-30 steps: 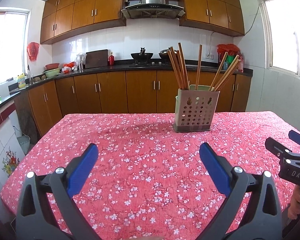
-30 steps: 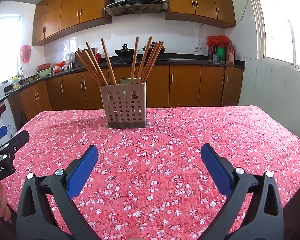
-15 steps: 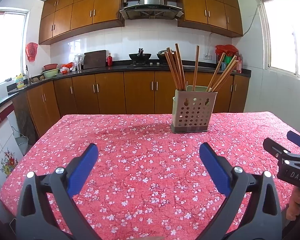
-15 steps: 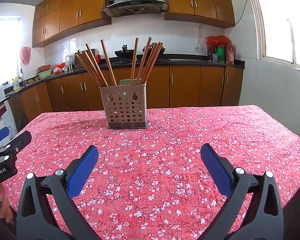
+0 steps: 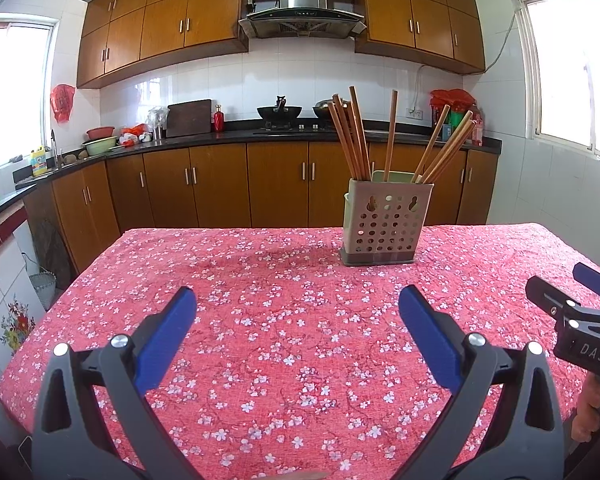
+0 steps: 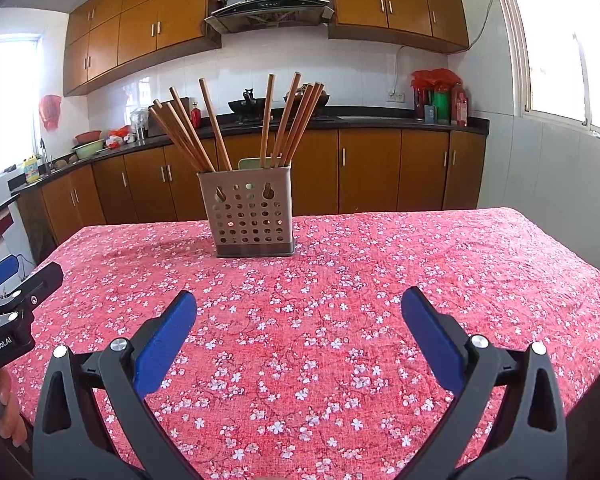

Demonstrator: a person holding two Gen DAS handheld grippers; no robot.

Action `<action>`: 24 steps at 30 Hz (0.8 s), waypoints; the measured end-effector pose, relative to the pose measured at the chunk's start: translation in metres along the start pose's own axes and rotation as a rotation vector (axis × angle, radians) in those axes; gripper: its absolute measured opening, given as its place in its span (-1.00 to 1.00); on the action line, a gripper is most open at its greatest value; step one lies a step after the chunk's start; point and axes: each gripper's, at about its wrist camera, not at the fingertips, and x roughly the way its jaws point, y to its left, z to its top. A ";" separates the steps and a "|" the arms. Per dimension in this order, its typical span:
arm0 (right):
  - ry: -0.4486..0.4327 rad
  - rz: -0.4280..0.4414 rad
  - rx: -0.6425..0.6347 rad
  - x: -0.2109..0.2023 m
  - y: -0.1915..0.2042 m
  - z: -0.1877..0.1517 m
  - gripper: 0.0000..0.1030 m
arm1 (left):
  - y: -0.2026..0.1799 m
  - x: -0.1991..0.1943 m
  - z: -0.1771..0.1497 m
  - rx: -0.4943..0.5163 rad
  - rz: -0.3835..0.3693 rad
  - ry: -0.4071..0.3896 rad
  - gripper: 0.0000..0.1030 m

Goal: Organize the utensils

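Observation:
A grey perforated utensil holder [image 5: 384, 222] [image 6: 252, 212] stands upright near the far edge of the table, filled with several brown wooden chopsticks [image 5: 354, 136] [image 6: 288, 120] that fan out of its top. My left gripper [image 5: 298, 312] hovers open over the near half of the table, well short of the holder, nothing between its blue pads. My right gripper [image 6: 298, 312] is also open and empty, likewise well back from the holder. Each view catches the other gripper at its edge, the right gripper [image 5: 576, 308] and the left gripper [image 6: 16, 300].
A red floral tablecloth [image 5: 284, 292] covers the table. Behind it run brown kitchen cabinets [image 5: 220, 184] and a dark counter with a wok [image 5: 279, 112], a cutting board [image 5: 188, 118] and bottles. Windows are on both side walls. A hand [image 6: 4, 408] shows at the lower left.
Both grippers have drifted slightly, so the holder shifts a little left in the left wrist view. Nothing was grasped or released.

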 end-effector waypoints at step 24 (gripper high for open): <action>0.004 -0.002 0.006 0.002 0.000 -0.001 0.97 | 0.002 0.001 -0.001 0.000 -0.003 0.001 0.92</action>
